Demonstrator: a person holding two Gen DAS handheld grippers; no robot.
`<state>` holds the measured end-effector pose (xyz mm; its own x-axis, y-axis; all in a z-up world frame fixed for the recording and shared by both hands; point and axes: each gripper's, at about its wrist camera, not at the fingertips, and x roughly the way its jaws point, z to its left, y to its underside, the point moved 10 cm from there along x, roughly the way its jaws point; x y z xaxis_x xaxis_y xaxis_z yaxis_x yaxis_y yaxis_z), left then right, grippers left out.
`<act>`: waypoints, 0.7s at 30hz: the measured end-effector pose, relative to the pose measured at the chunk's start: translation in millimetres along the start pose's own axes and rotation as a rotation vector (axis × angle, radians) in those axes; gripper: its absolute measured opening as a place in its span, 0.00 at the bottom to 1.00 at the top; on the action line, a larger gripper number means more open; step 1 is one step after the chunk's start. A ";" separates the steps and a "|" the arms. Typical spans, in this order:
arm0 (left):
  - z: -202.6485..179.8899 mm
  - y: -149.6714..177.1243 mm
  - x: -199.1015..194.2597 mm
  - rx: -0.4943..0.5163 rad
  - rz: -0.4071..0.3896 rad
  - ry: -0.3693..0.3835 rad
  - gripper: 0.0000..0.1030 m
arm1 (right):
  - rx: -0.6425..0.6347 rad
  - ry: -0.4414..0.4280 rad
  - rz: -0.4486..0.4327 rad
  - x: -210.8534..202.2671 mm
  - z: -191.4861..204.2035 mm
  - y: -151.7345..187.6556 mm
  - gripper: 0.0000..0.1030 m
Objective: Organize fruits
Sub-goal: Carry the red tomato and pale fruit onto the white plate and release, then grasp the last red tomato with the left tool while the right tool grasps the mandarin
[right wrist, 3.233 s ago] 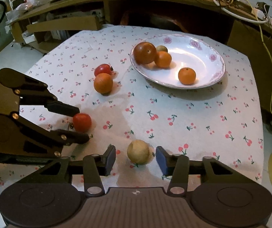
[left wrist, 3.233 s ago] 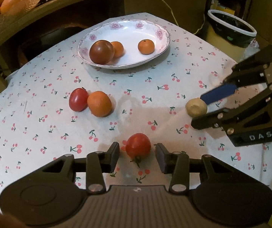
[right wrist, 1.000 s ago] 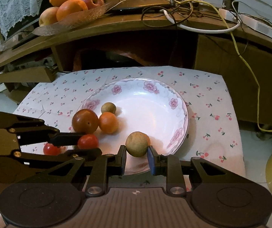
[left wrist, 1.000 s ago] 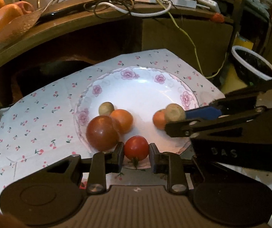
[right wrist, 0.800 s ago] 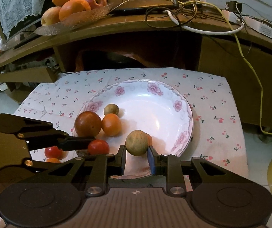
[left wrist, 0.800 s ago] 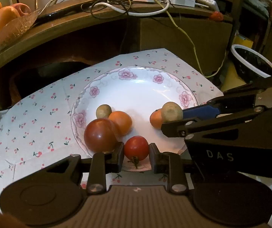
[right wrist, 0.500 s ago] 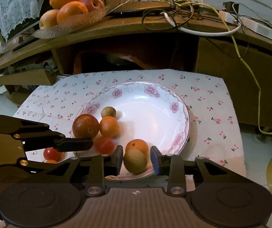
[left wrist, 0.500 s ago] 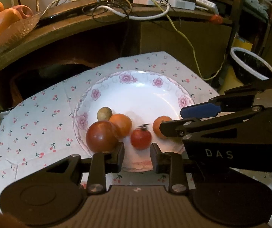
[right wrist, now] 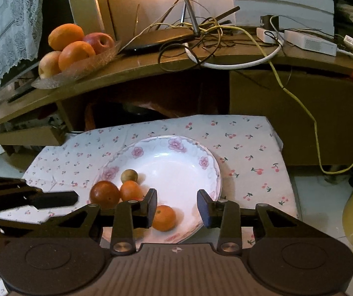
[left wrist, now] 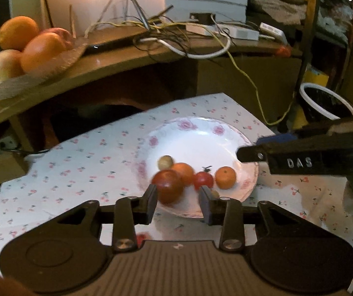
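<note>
Both the left gripper [left wrist: 178, 201] and right gripper [right wrist: 177, 206] hover with jaws just parted and empty over the floral plate [right wrist: 188, 157] on the counter, where the released red tomato [left wrist: 203, 180] could roll off its near rim.

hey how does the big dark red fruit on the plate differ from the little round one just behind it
The big dark red fruit is far larger than the little round fruit. It is deep reddish brown, while the little one is pale olive tan. It lies near the plate's rim; the little one sits further in. Both are round and rest on the flowered plate, free of either gripper.
</note>
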<state>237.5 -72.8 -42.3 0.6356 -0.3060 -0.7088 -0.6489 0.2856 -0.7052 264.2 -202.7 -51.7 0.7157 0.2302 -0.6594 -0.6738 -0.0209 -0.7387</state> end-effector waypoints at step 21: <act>81.3 36.0 -21.1 -0.110 0.027 -0.077 0.45 | -0.243 -0.284 0.157 16.6 127.8 57.5 0.40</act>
<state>234.8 17.8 -54.2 0.6448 -0.2281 -0.7296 -0.7054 0.1901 -0.6828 213.9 -75.7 -87.2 0.5056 0.4649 -0.7268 -0.6830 -0.2991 -0.6664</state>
